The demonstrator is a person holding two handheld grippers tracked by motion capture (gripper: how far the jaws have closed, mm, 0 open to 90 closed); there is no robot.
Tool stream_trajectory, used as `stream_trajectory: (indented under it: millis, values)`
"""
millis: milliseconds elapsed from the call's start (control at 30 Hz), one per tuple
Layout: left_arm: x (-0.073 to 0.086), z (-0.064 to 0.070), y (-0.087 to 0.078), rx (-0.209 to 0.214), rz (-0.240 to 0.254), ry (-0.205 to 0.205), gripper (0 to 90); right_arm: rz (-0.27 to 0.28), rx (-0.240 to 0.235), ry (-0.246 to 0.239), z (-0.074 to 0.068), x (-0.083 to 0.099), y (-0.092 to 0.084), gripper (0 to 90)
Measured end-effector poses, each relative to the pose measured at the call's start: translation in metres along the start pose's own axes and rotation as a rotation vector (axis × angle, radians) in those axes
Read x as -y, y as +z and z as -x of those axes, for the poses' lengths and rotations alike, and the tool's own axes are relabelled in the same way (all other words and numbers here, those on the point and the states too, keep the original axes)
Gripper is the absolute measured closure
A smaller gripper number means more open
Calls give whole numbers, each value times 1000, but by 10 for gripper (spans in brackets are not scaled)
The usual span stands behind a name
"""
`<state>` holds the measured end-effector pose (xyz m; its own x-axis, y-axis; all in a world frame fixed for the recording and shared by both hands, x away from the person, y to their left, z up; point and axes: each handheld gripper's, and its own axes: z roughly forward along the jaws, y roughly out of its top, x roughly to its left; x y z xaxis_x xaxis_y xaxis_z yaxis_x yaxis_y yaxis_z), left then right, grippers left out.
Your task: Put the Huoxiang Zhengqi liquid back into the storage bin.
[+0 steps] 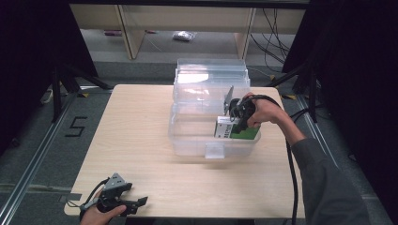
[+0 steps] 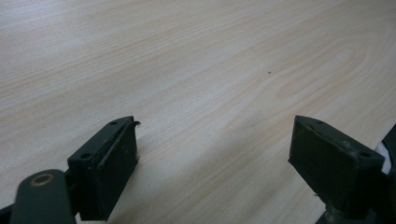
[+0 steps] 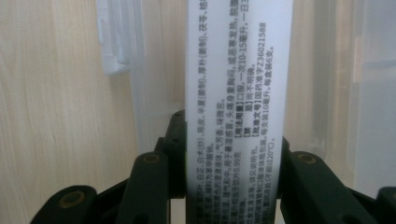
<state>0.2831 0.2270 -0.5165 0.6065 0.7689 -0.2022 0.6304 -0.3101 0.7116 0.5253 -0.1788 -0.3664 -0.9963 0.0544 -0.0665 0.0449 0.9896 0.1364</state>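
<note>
A clear plastic bin (image 1: 187, 136) with its lid standing open at the back sits on the wooden table (image 1: 141, 140). My right gripper (image 1: 238, 123) reaches down into the bin's right side and is shut on a green and white medicine box (image 1: 234, 130). In the right gripper view the box's white printed side (image 3: 236, 93) stands between the two black jaws, with the bin's clear wall behind. My left gripper (image 1: 141, 202) rests low at the table's front left corner. Its fingers (image 2: 107, 163) are spread wide over bare wood, open and holding nothing.
The bin's raised lid (image 1: 211, 75) stands behind it. A black cable (image 1: 292, 178) trails from the right gripper along the person's sleeve. Dark stands flank the table on both sides; wooden furniture legs and cables lie beyond its far edge.
</note>
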Motion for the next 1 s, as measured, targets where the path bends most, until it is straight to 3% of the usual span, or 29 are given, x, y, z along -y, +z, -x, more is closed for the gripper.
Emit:
stream_trajectory:
  millis: [33, 67, 100, 133, 167, 200, 233, 400, 433, 467, 667, 700, 733, 867, 933, 1000]
  values:
    - [0, 1, 1, -1, 12, -12, 148, 5, -24, 22, -1, 0, 3, 647]
    - [0, 1, 1, -1, 12, -12, 148, 5, -24, 22, -1, 0, 3, 647]
    - [0, 0, -1, -4, -11, 13, 148, 4, -18, 16, -1, 1, 5, 647]
    - [0, 0, 0, -4, -5, 7, 148, 0, -19, 26, -1, 2, 6, 647]
    - [0, -1, -1, -4, -15, 18, 148, -2, -9, 1, 1, 3, 7, 647]
    - [0, 0, 0, -5, -10, 10, 148, 7, -22, 21, 0, 3, 9, 647]
    - [0, 0, 0, -5, -8, 7, 149, -3, -15, -7, 2, 4, 11, 647]
    - [0, 0, 0, -5, -8, 10, 149, -24, -10, 14, -1, 6, 17, 646]
    - [0, 0, 0, -4, -11, 12, 148, -14, -15, -17, 1, 6, 19, 646]
    - [0, 0, 0, -5, -14, 15, 149, -13, -30, 2, -1, 7, 22, 645]
    - [0, 0, 0, -5, -7, 6, 149, -35, -28, -6, 0, 9, 28, 644]
    - [0, 0, 1, -3, -4, 5, 148, -40, -28, 14, -1, 9, 28, 643]
    - [0, 0, 0, -2, -9, 8, 148, -34, -29, -14, 1, 9, 30, 642]
    - [0, 0, 0, -4, -8, 8, 148, -31, -39, 9, -1, 9, 35, 641]
    - [0, 0, 0, -5, -5, 7, 148, -36, -40, -26, 1, 10, 38, 640]
    - [0, 0, 0, -5, -6, 7, 149, -47, -44, -2, -1, 10, 41, 639]
